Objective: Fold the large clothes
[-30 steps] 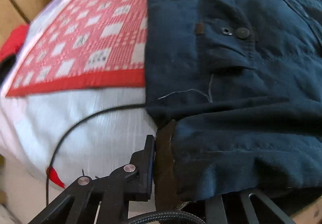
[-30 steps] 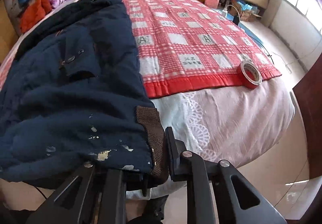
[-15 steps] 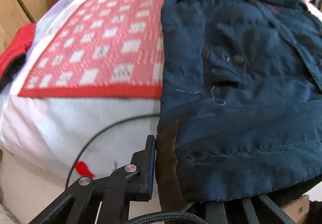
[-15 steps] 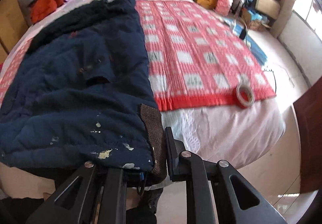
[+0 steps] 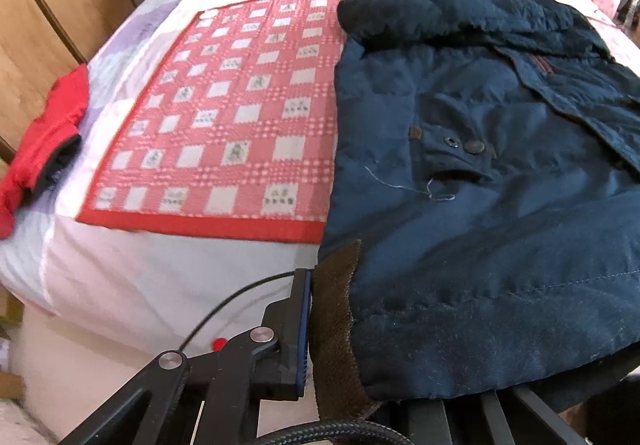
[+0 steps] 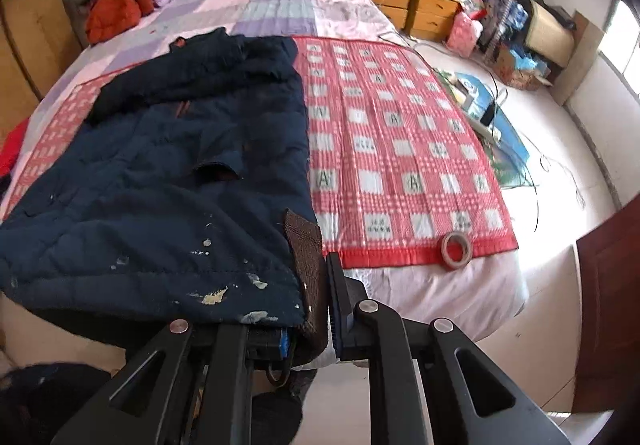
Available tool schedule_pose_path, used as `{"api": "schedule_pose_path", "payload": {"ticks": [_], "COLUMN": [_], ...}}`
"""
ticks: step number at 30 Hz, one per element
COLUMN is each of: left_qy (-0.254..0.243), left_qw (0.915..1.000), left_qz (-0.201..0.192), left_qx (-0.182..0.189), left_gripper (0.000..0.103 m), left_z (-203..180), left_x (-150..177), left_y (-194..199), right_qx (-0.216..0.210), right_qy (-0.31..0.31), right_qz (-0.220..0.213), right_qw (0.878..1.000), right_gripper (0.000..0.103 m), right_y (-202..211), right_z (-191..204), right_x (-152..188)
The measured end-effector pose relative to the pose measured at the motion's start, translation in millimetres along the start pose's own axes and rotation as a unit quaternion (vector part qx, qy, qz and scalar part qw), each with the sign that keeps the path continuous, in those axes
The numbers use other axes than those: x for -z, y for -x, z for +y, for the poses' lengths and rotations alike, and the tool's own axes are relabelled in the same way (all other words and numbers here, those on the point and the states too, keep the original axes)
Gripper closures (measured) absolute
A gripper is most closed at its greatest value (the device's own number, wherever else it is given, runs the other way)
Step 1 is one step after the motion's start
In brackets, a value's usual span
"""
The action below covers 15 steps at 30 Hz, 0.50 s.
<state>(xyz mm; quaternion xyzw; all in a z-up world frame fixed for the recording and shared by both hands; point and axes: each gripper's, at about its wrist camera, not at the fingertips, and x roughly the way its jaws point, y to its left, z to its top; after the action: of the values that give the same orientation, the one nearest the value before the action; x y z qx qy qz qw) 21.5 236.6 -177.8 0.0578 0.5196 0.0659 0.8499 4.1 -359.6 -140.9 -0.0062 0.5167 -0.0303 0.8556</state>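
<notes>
**Left gripper** (image 5: 320, 329): jaws nearly closed, clamped on the brown knit trim (image 5: 334, 325) at one bottom corner of the navy jacket (image 5: 480, 205). Only the outer finger (image 5: 300, 329) shows; the other is hidden under the cloth.

**Right gripper** (image 6: 320, 309): jaws drawn tight on the matching brown trim (image 6: 306, 265) at the opposite bottom corner, beside paint-like pale flecks on the hem.

**Change over the last second:** both grippers have risen together, the grip unchanged. The hem has come up off the mattress edge with them. More of the bed (image 6: 440, 297) now shows beyond and below the garment in both views, and the collar end has come fully into the left view. The right wrist appears to have rolled a little.

**Navy jacket:** collar and upper body lie on the red checked mat (image 6: 400, 149), toward the headboard; the lower part hangs between the two grips, just clear of the foot of the bed.

**Meaning for the task:** judged to be the start of a bottom-to-top fold. With the hem lifted evenly, carrying both corners forward toward the collar would halve the garment.

**Other items:** roll of tape (image 6: 456, 249) on the mat's near border, well apart from the jacket; black cable (image 5: 224, 309) trailing over the bed edge; orange garment (image 6: 116, 11) near the headboard.
</notes>
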Motion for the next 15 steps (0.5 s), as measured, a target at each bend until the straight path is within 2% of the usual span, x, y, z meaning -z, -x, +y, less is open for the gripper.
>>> {"api": "schedule_pose_path", "payload": {"ticks": [9,12,15], "left_qy": [0.023,0.022,-0.004], "left_qw": [0.9977,0.9973,0.9975], "left_qz": [0.06,0.069,0.07], "left_qx": [-0.021,-0.014,0.004], "left_gripper": [0.089,0.09,0.09], "left_z": [-3.0,-3.0,-0.9], "left_x": [-13.7,-20.5,-38.8], "left_y": [45.8,50.2,39.1], "right_qx": [-0.038,-0.034,-0.016], "right_qy": [0.017,0.031,0.039], "right_qz": [0.026,0.04,0.034], "right_qw": [0.999,0.998,0.999], "right_gripper": [0.087,0.087,0.087], "right_y": [52.7,62.7,67.8], "right_z": [-17.4,-20.6,-14.5], "right_x": [-19.7,-27.0,-48.2]}}
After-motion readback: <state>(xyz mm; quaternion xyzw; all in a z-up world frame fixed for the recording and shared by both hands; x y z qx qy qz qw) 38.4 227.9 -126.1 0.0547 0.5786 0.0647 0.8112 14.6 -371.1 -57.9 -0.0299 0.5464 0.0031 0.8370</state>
